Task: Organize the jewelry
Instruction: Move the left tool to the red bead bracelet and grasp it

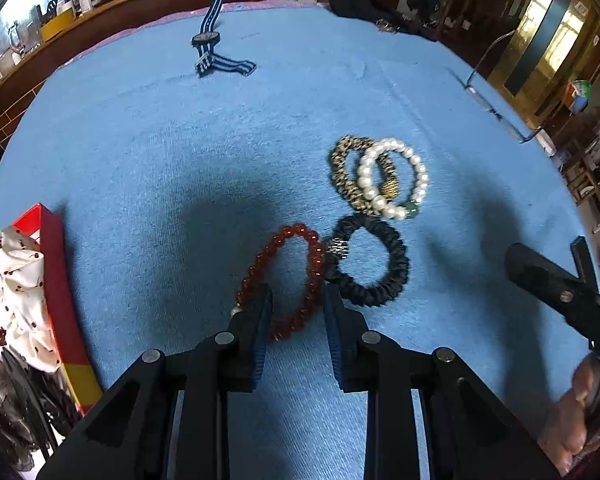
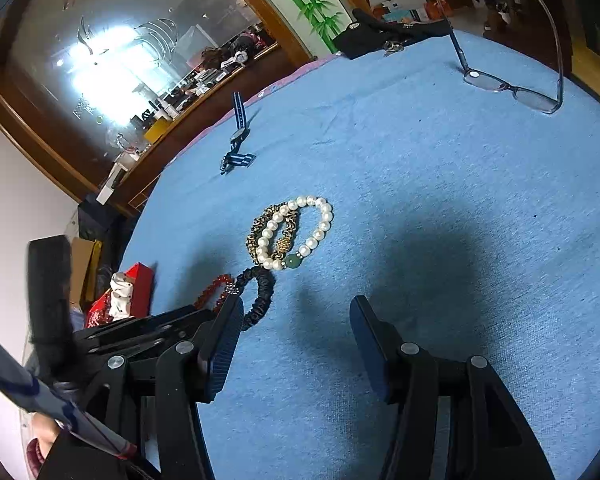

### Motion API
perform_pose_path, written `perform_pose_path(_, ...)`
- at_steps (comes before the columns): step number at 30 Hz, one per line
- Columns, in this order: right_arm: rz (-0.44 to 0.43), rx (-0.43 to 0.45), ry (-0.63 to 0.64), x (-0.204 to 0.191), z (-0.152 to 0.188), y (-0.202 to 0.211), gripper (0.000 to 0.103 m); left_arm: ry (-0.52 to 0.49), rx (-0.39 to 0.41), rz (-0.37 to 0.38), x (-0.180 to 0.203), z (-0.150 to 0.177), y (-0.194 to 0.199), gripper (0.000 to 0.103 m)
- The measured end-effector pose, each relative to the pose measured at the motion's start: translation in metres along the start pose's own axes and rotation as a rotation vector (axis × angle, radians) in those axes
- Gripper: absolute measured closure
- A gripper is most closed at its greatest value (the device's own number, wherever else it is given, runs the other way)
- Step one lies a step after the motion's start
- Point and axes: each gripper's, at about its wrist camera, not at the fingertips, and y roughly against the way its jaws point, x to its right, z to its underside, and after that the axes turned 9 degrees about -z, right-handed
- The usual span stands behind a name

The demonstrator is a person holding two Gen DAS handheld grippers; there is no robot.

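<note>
The left gripper hung low over the blue cloth, its jaws apart on either side of the near end of the red bead bracelet. A black scrunchie touched that bracelet's right side. Farther right, a pearl bracelet overlapped a leopard-print band. A red box stood at the left, and a striped watch lay far off.

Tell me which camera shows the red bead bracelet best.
The left wrist view: the red bead bracelet lies whole on the blue cloth, straddled by the open left gripper. The right wrist view shows only a small arc of it behind the left gripper's body.
</note>
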Motion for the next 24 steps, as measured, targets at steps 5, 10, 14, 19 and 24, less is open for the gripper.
perform_pose_path(5,0.004,-0.003,0.000,0.000,0.001,-0.001,0.043,0.015,0.024,-0.018,-0.002,0.004,0.001,0.096)
perform_pose_path(10,0.017,-0.010,-0.004,0.002,0.002,-0.003,0.043,0.073,0.042,0.011,-0.007,0.031,0.013,0.096)
perform_pose_path(14,0.028,-0.023,0.001,0.002,0.003,-0.007,0.043,0.088,0.064,0.031,-0.006,0.068,0.029,0.096)
perform_pose_path(19,0.056,-0.074,0.006,-0.002,0.005,-0.019,0.055,0.098,0.095,0.062,-0.007,0.089,0.036,0.096)
perform_pose_path(24,0.130,-0.141,0.037,-0.026,0.000,-0.034,0.060,0.098,0.120,0.074,-0.007,0.093,0.037,0.096)
